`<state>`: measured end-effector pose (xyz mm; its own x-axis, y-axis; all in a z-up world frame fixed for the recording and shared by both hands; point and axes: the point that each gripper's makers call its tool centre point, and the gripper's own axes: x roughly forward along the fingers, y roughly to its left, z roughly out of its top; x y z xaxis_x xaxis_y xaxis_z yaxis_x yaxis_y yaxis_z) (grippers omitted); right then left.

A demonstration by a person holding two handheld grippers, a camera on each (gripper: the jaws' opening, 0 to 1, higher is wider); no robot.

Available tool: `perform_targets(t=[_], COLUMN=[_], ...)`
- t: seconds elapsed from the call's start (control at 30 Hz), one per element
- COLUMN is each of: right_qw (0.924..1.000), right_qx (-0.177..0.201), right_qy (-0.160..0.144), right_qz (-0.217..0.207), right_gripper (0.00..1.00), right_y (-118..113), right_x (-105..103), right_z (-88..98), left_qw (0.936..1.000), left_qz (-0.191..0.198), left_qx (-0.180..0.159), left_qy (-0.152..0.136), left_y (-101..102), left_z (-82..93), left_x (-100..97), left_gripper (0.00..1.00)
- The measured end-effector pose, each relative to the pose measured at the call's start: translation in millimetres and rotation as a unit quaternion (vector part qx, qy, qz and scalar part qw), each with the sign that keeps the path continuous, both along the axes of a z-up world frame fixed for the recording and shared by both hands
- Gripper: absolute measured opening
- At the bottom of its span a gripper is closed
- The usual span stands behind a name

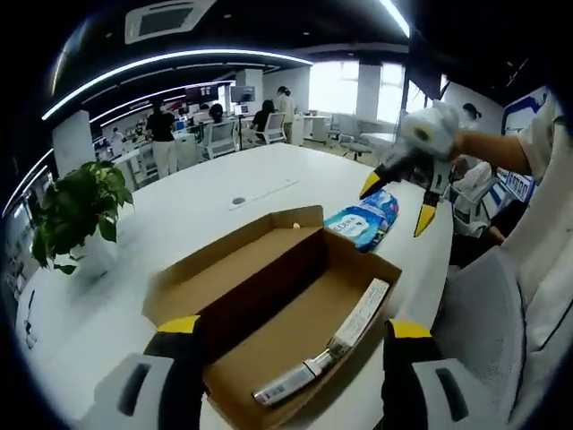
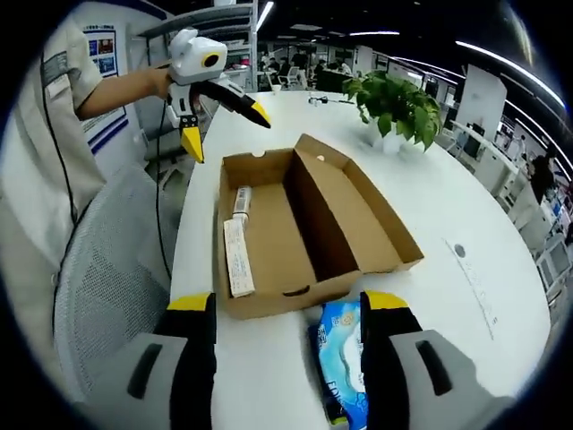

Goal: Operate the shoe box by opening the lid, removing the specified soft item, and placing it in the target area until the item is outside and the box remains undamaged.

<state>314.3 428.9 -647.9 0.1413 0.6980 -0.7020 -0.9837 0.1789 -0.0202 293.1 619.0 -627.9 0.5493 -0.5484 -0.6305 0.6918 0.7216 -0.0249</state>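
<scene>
The shoe box lies open on the white table near the edge by the chair, a long tube still inside. The left gripper hovers empty, jaws apart. The blue soft pack already lies outside on the table just beside the box, between the right gripper's spread, empty jaws. Its long axis runs along that gripper's line, pointing away from the box. Nudged, it could slide off the near edge.
</scene>
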Motion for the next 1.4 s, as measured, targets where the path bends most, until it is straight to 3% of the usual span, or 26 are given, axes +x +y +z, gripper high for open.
perform_targets(t=[0.07,0.27,0.6,0.63,0.8,1.17,1.4], right_qw=[0.9999,0.9992,0.9963,0.9957,0.9951,0.9908,0.9859], right_qx=[-0.004,-0.019,-0.053,-0.058,-0.064,-0.095,-0.105], right_qy=[-0.001,-0.001,0.006,0.006,0.013,0.036,0.078], right_qz=[0.011,0.036,0.068,0.072,0.075,0.089,0.104], right_gripper=[0.64,0.64,0.63,0.63,0.62,0.61,0.54], right_y=[7.1,22.1,36.9,38.6,43.1,51.3,60.4], right_x=[-0.5,-1.9,-5.8,-5.9,-5.4,-4.0,-10.9], right_z=[-2.1,-12.0,-38.3,-41.9,-48.2,-71.9,-85.7], left_qw=[0.9998,0.9990,0.9909,0.9864,0.9751,0.9605,0.9577], left_qz=[0.010,0.040,0.127,0.157,0.213,0.259,0.268], left_qx=[0.018,0.019,0.033,0.029,0.006,-0.006,0.003], left_qy=[0.002,0.009,0.029,0.038,0.062,0.103,0.105], left_y=[10.4,26.8,63.3,70.2,83.8,92.0,96.5], left_z=[-6.7,-13.4,-34.3,-38.7,-50.3,-74.4,-80.5], left_x=[-1.0,-3.2,-7.8,-8.7,-12.8,-19.5,-20.2], left_gripper=[0.82,0.79,0.62,0.58,0.41,0.18,0.09])
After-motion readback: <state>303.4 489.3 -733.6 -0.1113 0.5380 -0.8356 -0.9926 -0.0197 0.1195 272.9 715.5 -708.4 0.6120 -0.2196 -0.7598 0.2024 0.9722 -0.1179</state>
